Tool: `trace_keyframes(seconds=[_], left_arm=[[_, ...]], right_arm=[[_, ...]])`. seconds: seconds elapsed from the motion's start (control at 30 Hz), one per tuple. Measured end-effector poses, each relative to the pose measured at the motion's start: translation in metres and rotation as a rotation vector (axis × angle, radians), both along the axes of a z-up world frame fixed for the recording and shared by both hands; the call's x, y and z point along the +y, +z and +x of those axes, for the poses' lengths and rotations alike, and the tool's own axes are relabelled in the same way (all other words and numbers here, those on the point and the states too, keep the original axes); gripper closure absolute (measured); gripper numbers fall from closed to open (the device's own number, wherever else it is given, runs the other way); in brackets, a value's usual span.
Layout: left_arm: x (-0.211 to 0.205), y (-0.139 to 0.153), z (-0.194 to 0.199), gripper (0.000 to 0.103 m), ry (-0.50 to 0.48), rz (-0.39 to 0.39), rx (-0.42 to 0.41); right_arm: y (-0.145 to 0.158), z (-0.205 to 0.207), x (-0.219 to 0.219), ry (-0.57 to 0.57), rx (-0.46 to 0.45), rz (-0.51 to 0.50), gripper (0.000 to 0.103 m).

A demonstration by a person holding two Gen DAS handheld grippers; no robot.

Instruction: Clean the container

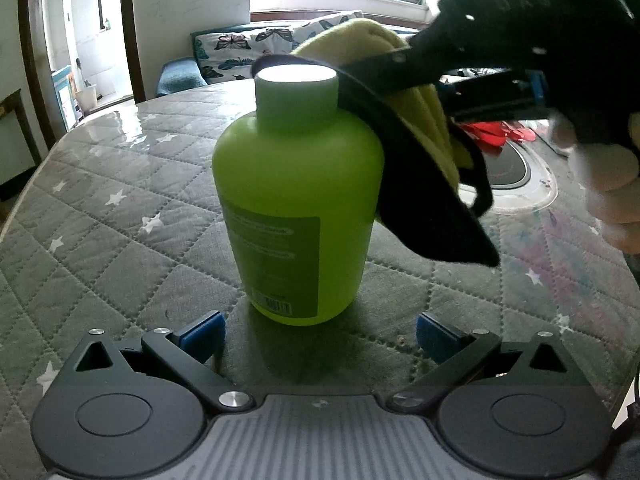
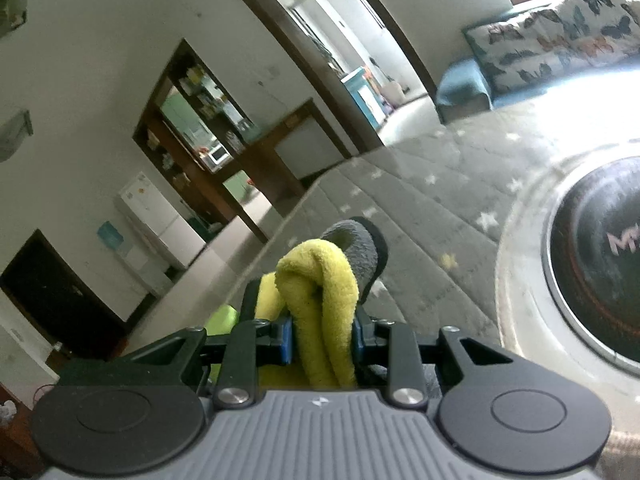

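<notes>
Left wrist: capped green bottle stands upright, contents hidden.

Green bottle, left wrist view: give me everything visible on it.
The green bottle is lime-green, opaque plastic by the look, with a rounded shoulder and a wide cylindrical cap of the same colour. A green label with pale text and a barcode faces the camera. It stands upright on the quilted, star-patterned table cover, between and beyond the open left hand-held gripper, untouched by its pads. The yellow cloth in the right hand-held gripper is at its shoulder; contact unclear.
</notes>
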State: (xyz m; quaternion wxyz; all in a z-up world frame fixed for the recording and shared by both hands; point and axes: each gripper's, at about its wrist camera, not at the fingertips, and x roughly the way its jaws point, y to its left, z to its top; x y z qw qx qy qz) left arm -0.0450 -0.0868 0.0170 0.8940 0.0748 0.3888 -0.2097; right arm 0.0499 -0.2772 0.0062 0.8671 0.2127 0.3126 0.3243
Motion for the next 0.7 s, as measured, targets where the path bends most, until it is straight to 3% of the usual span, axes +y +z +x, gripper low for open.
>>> trace_keyframes(seconds=[0.2, 0.53, 0.7], left_arm=[[0.001, 0.0, 0.001, 0.0, 0.0, 0.001, 0.0], [0.002, -0.001, 0.001, 0.0, -0.003, 0.004, -0.002], [0.005, 0.0, 0.002, 0.0, -0.005, 0.007, -0.004]], right_arm=[[-0.001, 0.014, 0.01, 0.015, 0.001, -0.008, 0.075], [-0.039, 0.019, 0.01, 0.001, 0.1, -0.067, 0.076], [-0.044, 0.012, 0.005, 0.001, 0.112, -0.075, 0.075]])
